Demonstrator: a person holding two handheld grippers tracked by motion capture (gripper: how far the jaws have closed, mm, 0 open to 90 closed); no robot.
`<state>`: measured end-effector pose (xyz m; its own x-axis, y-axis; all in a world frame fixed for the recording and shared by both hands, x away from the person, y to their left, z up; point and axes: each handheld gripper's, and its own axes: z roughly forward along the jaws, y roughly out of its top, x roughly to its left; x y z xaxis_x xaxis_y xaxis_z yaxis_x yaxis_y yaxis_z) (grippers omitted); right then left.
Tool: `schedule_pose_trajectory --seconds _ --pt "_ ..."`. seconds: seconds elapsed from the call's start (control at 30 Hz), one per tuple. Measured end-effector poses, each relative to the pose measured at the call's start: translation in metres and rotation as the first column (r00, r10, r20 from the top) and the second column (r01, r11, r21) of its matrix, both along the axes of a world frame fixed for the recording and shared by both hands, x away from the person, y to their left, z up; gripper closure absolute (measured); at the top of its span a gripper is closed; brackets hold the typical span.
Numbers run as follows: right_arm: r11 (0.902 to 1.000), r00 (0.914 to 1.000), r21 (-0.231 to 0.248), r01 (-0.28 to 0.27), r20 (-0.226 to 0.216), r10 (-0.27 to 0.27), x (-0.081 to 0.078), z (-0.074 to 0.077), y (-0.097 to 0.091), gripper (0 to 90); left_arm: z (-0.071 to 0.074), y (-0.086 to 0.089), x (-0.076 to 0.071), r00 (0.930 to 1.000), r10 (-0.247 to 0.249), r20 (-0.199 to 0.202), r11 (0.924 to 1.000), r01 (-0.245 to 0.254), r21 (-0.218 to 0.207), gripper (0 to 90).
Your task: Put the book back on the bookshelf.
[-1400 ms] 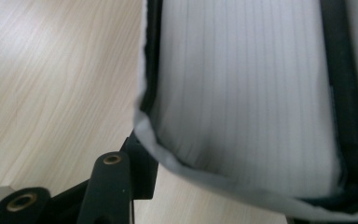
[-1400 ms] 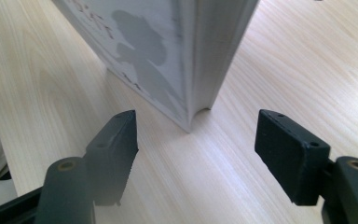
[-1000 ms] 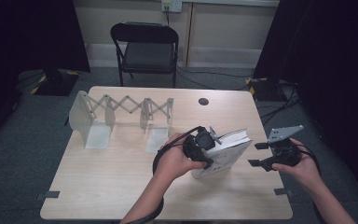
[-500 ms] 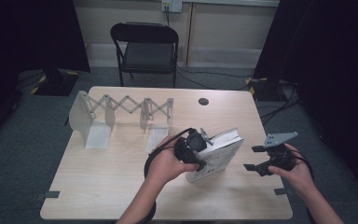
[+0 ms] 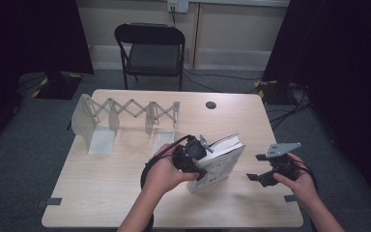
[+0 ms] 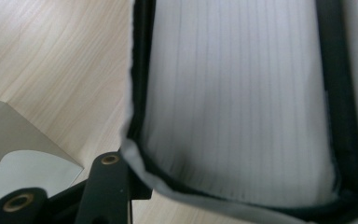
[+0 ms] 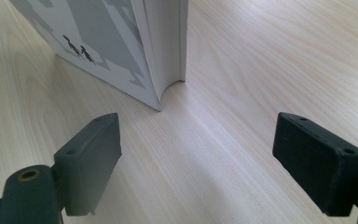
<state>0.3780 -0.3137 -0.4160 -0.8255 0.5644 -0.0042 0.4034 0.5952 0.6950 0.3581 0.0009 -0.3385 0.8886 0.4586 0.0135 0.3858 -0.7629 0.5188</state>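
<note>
Evidently the left gripper [image 5: 196, 159] clenches its jaws across the book [image 5: 221, 163] so it can stand on edge on the bench [image 5: 106, 193], its pale page block framed between both jaws. Just ahead of the right gripper [image 5: 257, 170], whose empty jaws have just been opening, its corner rests on the wood. White cover, grey jagged shapes, tiny dark figures.

Book on the table's front half, rack behind it

On the table [image 5: 106, 203], the book [image 5: 222, 162] stands tilted just right of centre. The expanding rack [image 5: 125, 118] sits at its ten o'clock, well apart; the round hole [image 5: 211, 105] at its twelve o'clock. The chair [image 5: 150, 53] stands behind the table's far edge, at eleven o'clock.
</note>
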Motion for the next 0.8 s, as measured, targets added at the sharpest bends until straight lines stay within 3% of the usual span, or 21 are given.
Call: schedule_pose_trajectory --seconds 0.37,0.5,0.8 --pt "1.0 1.0 0.003 0.006 -0.005 -0.006 -0.004 -0.012 0.0 15.2 0.006 -0.003 0.007 1.0 -0.002 -0.002 0.9996 0.002 0.029 40.8" --pt "1.0 0.9998 0.0 0.01 -0.017 -0.01 -0.006 -0.02 -0.001 15.2 0.011 -0.006 0.01 0.9999 -0.007 0.01 0.9999 0.007 0.009 41.5" --pt "0.9999 0.9993 0.002 0.013 -0.034 -0.013 -0.009 -0.037 0.0 15.2 0.016 -0.016 0.016 0.9999 -0.004 0.013 0.9994 0.003 0.034 40.9"
